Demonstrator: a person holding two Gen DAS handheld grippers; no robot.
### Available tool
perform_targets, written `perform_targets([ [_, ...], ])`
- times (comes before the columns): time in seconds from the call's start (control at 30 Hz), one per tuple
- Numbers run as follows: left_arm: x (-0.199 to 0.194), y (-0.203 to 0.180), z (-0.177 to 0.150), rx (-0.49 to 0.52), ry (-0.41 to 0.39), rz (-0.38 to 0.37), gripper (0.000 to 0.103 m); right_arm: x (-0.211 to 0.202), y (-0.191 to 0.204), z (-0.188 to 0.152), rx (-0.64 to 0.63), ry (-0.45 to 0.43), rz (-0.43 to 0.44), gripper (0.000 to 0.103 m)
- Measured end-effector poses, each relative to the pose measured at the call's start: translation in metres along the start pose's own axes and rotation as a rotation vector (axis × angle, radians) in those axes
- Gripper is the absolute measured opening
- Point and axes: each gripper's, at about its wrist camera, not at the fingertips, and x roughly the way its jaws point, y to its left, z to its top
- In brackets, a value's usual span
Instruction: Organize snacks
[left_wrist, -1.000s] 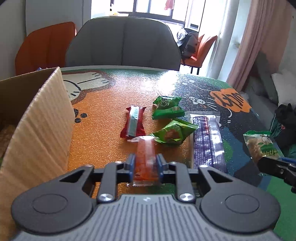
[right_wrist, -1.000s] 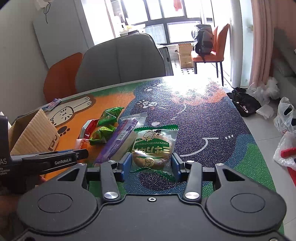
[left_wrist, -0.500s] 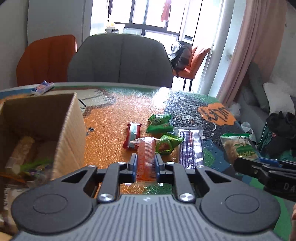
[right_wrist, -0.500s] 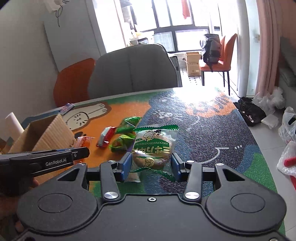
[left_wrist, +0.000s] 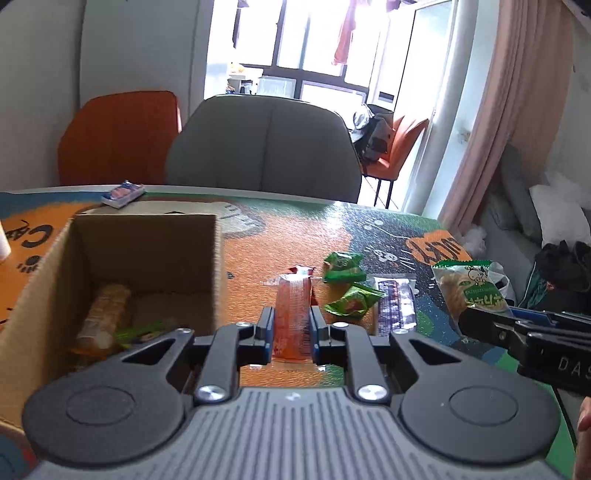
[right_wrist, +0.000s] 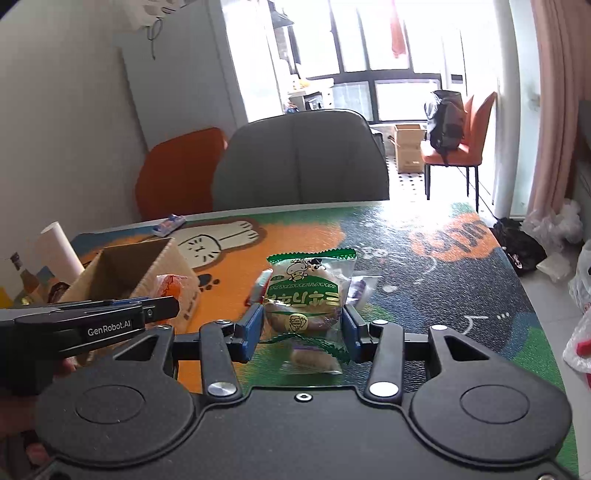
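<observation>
My left gripper is shut on an orange snack stick packet and holds it above the table, just right of the open cardboard box. The box holds several snacks. My right gripper is shut on a green-trimmed bun packet, held above the table; it also shows in the left wrist view. Two green packets, a purple packet and part of a red packet lie on the table.
The table has a colourful cartoon mat. A small blue-and-white packet lies at the far edge. A grey chair and an orange chair stand behind the table. A white roll stands left of the box.
Both grippers have risen and moved left with their packets. The left gripper now looks down into the open box, whose inside has come into view.
</observation>
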Motion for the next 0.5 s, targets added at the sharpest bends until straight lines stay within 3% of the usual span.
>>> perform_targets([
  [0.5, -0.030, 0.035, 0.008, -0.041, -0.050, 0.023, 0.010, -0.002, 0.037, 0.006, -0.053, -0.011, 0.041, 0.043],
])
